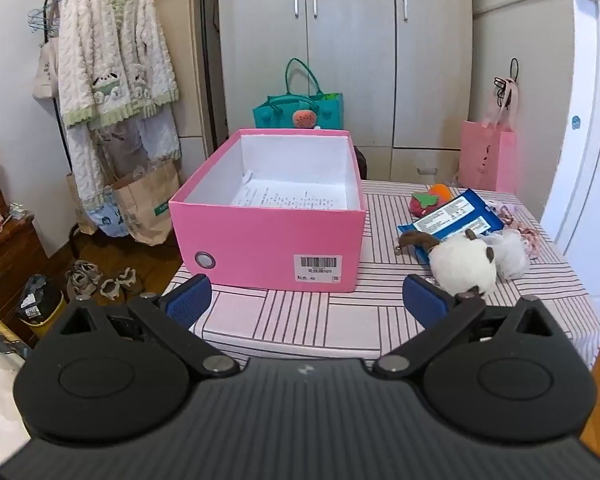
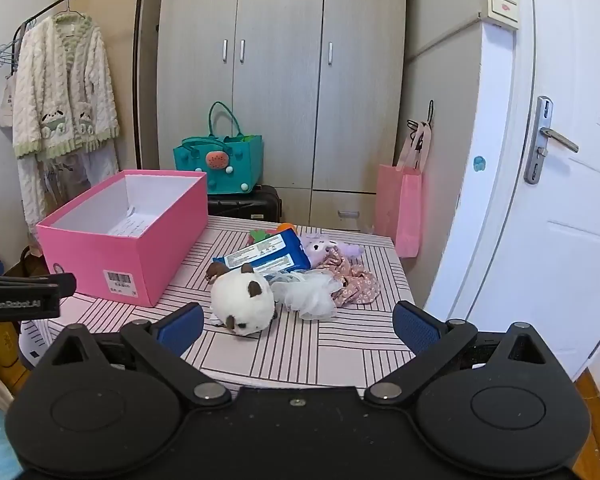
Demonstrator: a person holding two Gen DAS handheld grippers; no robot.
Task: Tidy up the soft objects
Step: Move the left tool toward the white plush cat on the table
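A: What's closest?

B: The two grippers. The right gripper [image 2: 298,326] has its jaws wide apart and holds nothing. The left gripper [image 1: 306,300] is the same, jaws wide, nothing in them. Both hang at the near edge of the surface [image 2: 300,352].

A: And just past them?

B: The white plush [image 2: 242,304], lying on its side, right in front of the right gripper. A white mesh puff [image 2: 310,294] sits just beside it, touching or nearly so.

A: Then?

B: A blue pack [image 2: 266,256] behind the plush, a flowery cloth [image 2: 354,282], a purple plush [image 2: 326,246], and a red and orange toy [image 1: 430,200] at the back.

A: Where do they go?

B: I think into the pink box [image 1: 268,236] on the left. It's open, with only a paper [image 1: 296,196] inside.

A: How to start well?

B: I'd take the white plush first, since it's nearest. Come down over its fat middle with the jaws on both sides, and squeeze gently. Watch that the puff doesn't get pinched too. Lift high enough to clear the box wall.
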